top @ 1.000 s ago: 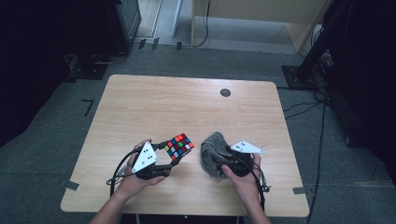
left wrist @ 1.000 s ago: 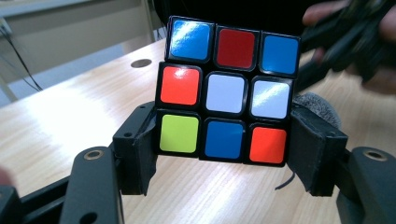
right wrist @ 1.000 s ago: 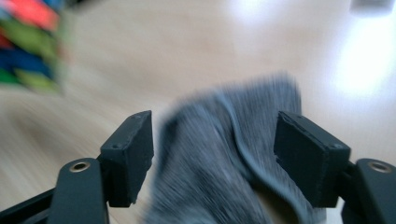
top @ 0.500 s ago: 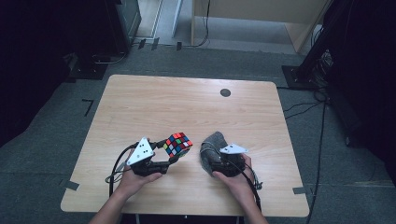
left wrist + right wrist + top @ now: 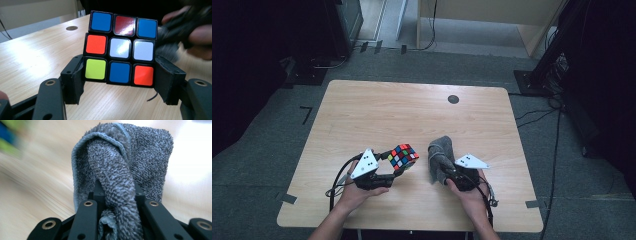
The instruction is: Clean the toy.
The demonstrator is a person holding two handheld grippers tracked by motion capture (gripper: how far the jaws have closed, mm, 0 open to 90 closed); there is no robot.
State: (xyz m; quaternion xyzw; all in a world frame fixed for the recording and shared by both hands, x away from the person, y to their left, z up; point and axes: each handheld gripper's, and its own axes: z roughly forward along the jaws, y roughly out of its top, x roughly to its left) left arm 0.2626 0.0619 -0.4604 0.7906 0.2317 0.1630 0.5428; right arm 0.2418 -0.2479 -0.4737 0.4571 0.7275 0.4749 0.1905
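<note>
A colour cube is held just above the wooden table with my left gripper shut on it, one pad on each side of its bottom row. A grey terry cloth is bunched up to the cube's right. My right gripper has just been closing and is now shut on a fold of that cloth, which stands up between its jaws. In the left gripper view, the right hand is a blur behind the cube.
A small dark round cap is set into the table near its far edge. Both forearms come in over the near edge. Cables and dark equipment stand on the floor beyond the table.
The right gripper has shifted left toward the cloth and its jaws have closed on it. The left gripper has stayed put with the cube.
</note>
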